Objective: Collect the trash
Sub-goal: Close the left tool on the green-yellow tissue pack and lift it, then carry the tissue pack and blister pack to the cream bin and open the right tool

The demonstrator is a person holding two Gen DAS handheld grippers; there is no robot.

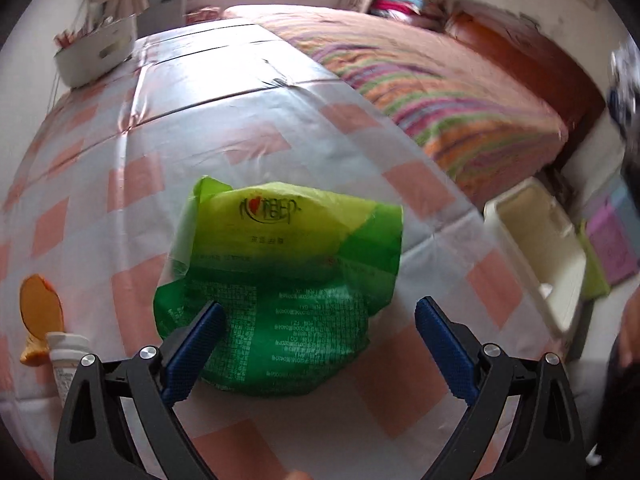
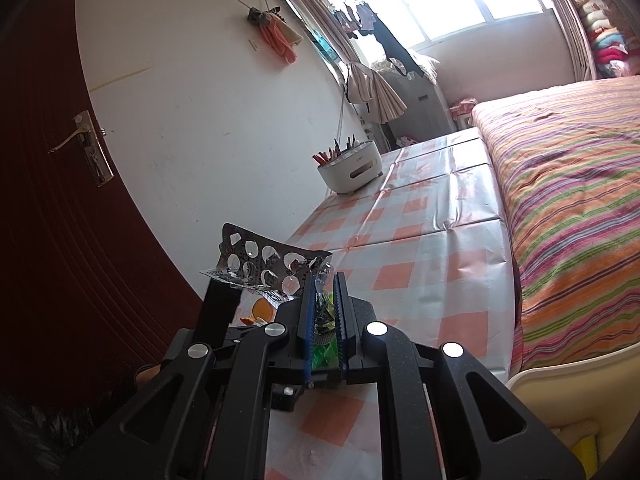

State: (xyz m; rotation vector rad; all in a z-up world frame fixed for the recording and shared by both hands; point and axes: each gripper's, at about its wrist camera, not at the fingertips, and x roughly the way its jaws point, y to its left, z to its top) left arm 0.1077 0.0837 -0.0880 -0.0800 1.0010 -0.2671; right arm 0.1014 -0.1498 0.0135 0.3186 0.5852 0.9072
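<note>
Meanwhile the left gripper (image 1: 316,320) hangs wide apart over a green wrapper (image 1: 280,280), while the right gripper (image 2: 324,280) pinches an empty pill sheet (image 2: 264,260).

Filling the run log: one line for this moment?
left gripper: open over green wrapper | right gripper: shut on blister pack

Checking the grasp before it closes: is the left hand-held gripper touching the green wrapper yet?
Cannot tell. In the left wrist view the open left hand-held gripper straddles the green wrapper; one pad overlaps its edge, but no plain contact or gap shows.
</note>
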